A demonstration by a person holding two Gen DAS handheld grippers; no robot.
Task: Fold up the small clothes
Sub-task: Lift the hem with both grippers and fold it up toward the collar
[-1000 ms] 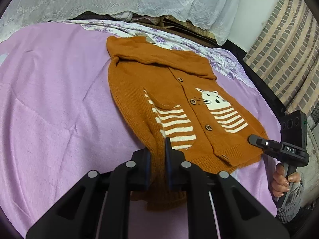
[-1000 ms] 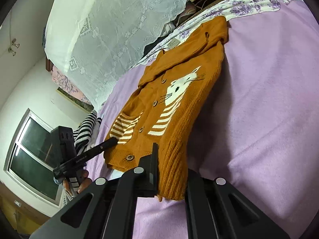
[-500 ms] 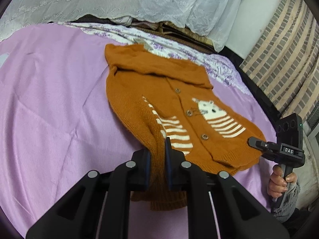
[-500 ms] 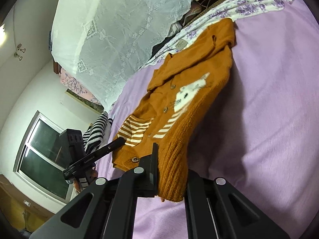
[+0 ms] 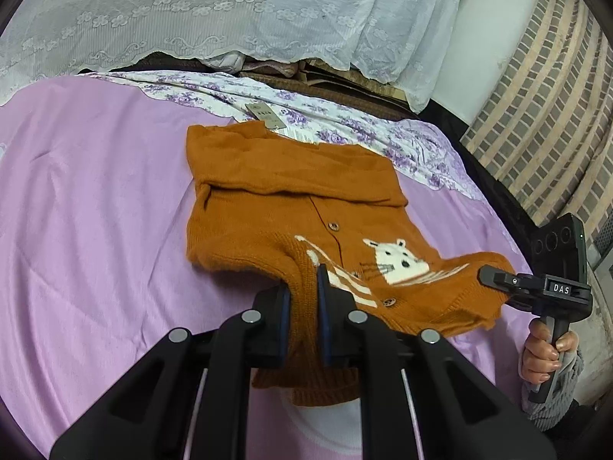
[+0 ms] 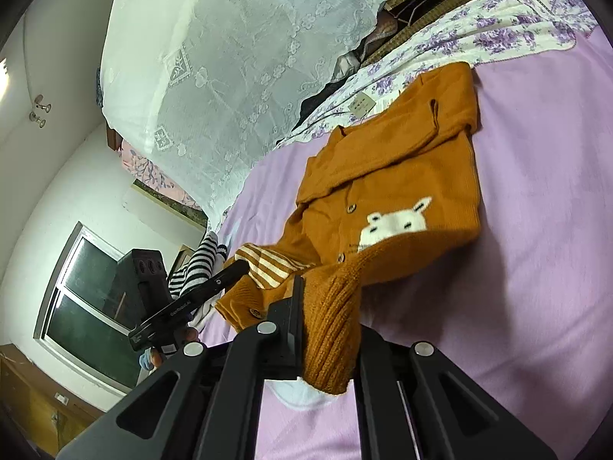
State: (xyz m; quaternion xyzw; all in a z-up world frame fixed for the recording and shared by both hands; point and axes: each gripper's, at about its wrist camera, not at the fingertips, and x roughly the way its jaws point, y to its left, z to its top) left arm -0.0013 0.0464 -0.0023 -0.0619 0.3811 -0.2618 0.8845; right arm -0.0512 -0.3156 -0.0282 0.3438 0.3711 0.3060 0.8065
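An orange knitted child's cardigan [image 5: 291, 191] with a white animal face, striped pockets and brown buttons lies on a purple blanket [image 5: 88, 199]. My left gripper [image 5: 304, 295] is shut on the cardigan's bottom hem and holds it lifted above the blanket. My right gripper [image 6: 329, 306] is shut on the other hem corner of the cardigan [image 6: 390, 176], also lifted. The lower half arches over towards the collar. A paper tag [image 5: 264, 115] sticks out at the neck. The right gripper also shows in the left wrist view [image 5: 494, 280].
A floral sheet [image 5: 345, 122] and white lace cloth [image 5: 230, 11] lie at the bed's far side. A brick-pattern wall [image 5: 544, 88] stands on the right. A striped garment [image 6: 199, 268] and a window [image 6: 92, 306] show in the right wrist view.
Both grippers have carried the hem up and forward towards the collar. The lower half of the cardigan has lifted off the blanket and bunched; the flat part has shortened.
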